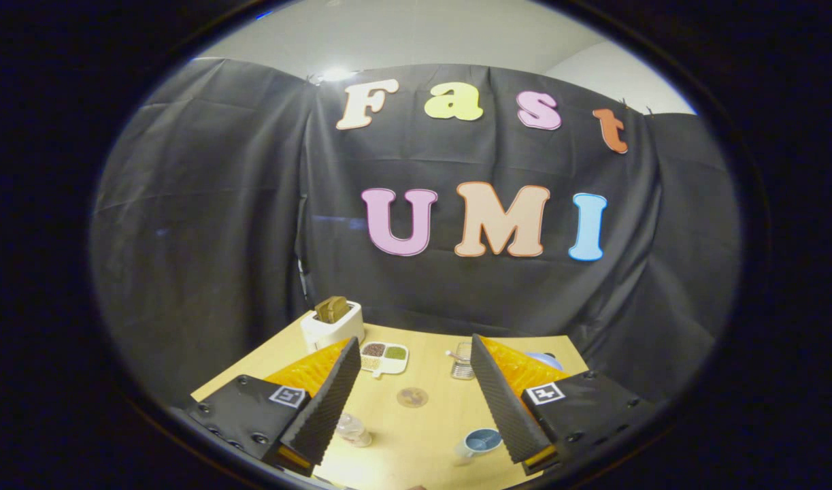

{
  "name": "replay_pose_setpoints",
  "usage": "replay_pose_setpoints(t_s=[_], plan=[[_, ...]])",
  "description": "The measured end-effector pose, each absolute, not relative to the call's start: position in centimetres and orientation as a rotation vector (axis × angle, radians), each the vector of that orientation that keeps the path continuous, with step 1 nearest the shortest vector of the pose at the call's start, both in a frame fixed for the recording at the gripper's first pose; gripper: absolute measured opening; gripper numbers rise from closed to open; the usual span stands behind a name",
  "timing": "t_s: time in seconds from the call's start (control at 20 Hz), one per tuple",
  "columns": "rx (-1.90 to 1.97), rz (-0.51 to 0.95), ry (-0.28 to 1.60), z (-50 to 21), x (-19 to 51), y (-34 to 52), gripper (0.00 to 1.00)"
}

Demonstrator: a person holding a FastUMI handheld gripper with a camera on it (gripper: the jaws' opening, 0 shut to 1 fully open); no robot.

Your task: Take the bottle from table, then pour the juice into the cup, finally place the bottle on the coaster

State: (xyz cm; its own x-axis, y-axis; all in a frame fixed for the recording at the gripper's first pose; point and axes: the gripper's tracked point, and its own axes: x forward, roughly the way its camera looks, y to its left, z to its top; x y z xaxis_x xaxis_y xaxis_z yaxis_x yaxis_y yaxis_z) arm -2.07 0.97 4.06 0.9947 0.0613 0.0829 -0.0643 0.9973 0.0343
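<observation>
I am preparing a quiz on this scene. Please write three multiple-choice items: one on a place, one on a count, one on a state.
1. Where does the coaster lie?
A. under the toaster
B. on the bare table between the fingers
C. inside the cup

2. How many compartments of the white dish hold fillings?
A. one
B. three
C. five

3. How is the gripper?
A. open, holding nothing
B. shut on the bottle
C. shut on the cup

Answers: 1 B, it lies alone on the wooden table. 2 B, three fillings show. 3 A, bottle and blue cup rest apart from the fingers.
</observation>
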Motion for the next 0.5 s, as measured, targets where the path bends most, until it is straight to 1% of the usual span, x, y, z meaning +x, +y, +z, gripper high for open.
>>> replay_pose_setpoints(t_s=[0.25,0.5], plan=[[0.03,0.051,-0.106,3.8,-1.8,3.0,1.0],[-0.008,-0.007,-0.052,-0.1,-1.0,4.8,1.0]])
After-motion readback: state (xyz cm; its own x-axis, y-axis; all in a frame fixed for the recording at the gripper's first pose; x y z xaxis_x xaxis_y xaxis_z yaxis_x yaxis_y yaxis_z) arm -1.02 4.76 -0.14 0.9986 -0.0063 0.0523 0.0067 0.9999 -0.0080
